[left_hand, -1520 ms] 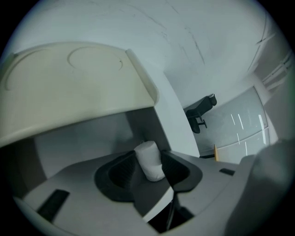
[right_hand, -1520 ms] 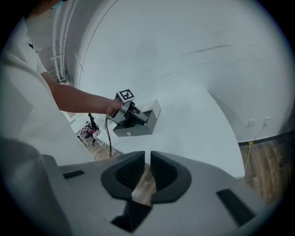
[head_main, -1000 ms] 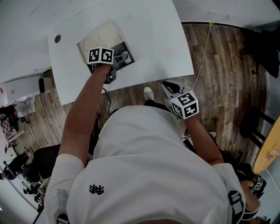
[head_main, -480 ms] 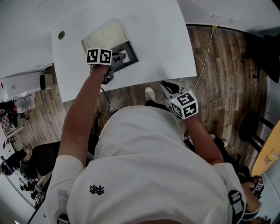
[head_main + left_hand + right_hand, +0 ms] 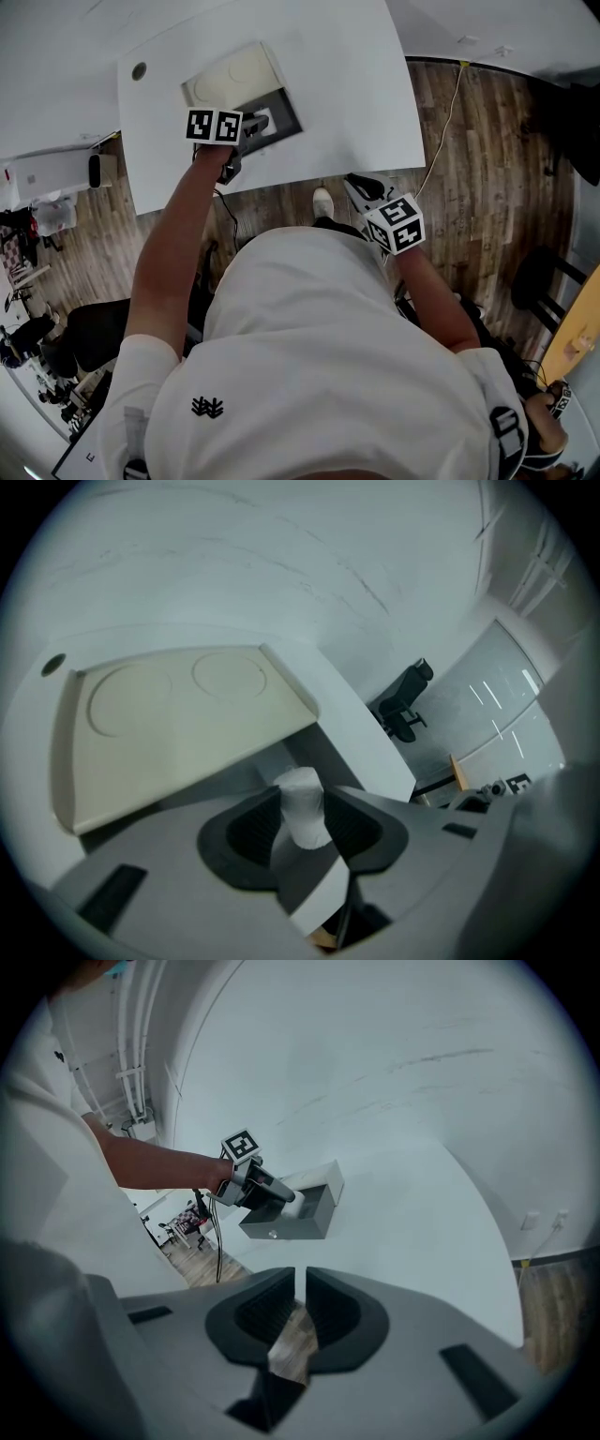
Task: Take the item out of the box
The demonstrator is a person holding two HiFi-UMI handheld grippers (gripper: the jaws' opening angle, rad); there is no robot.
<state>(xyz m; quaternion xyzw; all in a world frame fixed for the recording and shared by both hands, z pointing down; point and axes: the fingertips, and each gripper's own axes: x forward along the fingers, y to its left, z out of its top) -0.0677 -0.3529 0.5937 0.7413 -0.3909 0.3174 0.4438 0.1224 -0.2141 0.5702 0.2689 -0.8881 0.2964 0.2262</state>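
Between the pads of the left gripper (image 5: 302, 805), clamped at mid-width, sits the small white item (image 5: 299, 785), long axis along the jaws, far end aimed down at the open box (image 5: 286, 103) just beneath; right gripper (image 5: 300, 1283) nearly closed, empty, well apart off the table (image 5: 356, 94) edge.

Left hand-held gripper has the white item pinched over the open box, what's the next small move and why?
Probably lift it straight up until it clears the rim. The left hand-held gripper is shut on the white item, which hangs close above the open box with the lid propped behind, so moving sideways now might snag.
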